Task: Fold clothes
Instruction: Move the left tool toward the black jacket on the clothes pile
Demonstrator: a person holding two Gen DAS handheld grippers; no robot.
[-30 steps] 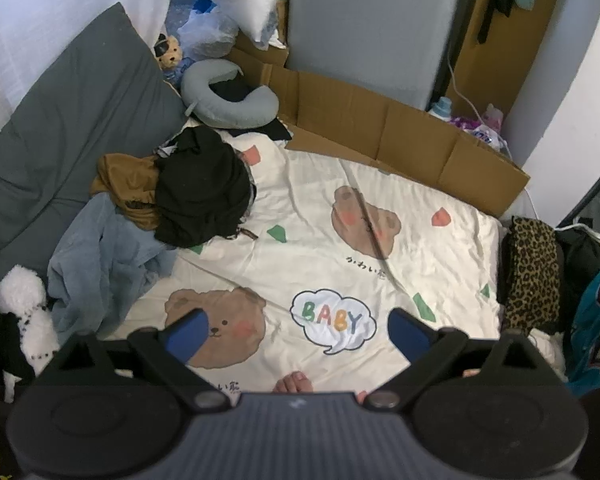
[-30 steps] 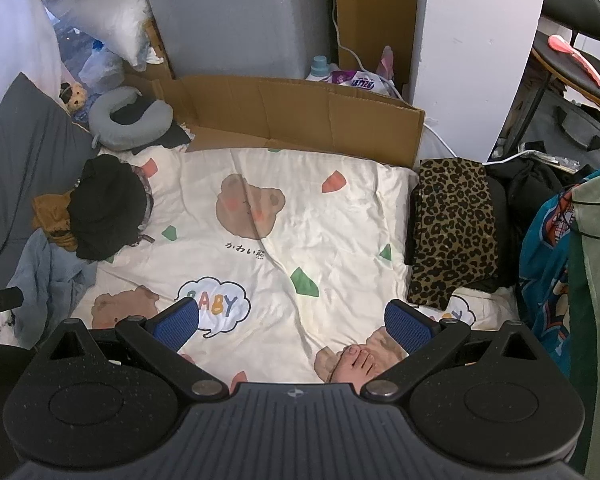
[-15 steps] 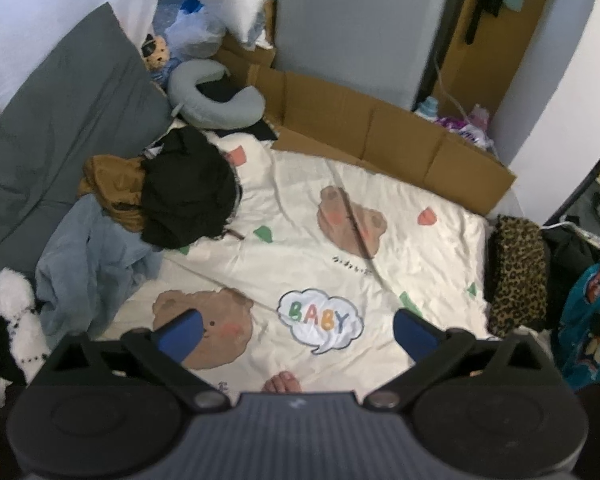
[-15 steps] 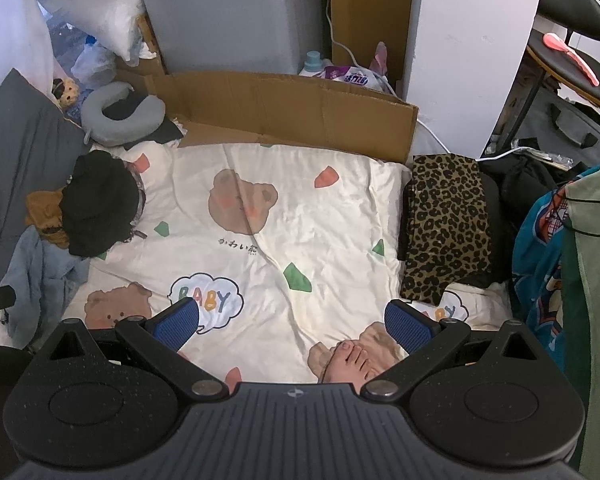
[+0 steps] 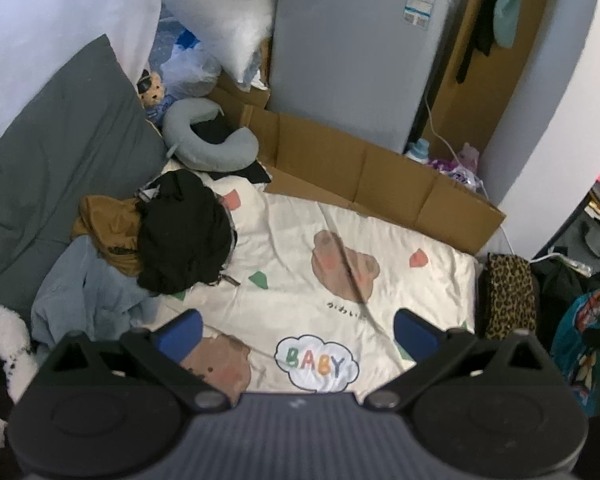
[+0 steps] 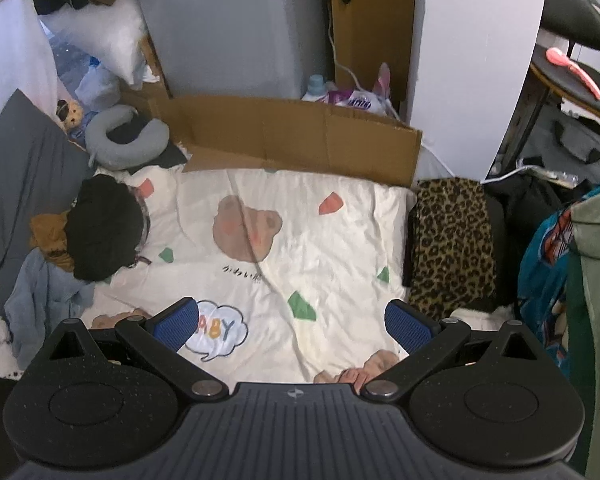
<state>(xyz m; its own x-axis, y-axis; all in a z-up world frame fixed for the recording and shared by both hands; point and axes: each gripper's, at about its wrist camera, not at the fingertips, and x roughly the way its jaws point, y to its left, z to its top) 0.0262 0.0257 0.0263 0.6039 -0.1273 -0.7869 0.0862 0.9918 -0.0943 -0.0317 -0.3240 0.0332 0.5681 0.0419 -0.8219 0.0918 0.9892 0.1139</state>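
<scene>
Both views have lifted and pushed forward over the bear-print quilt (image 5: 380, 240) this past second, left tool (image 5: 296, 328) and right tool (image 6: 292, 322) both spread wide and empty, the crumpled clothes heap (image 5: 180, 232) unfolded at the left edge.

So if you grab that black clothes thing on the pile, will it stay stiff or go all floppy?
Probably floppy: the black garment lies crumpled in soft folds. It may drag the brown garment beneath it. It likely won't roll.
</scene>
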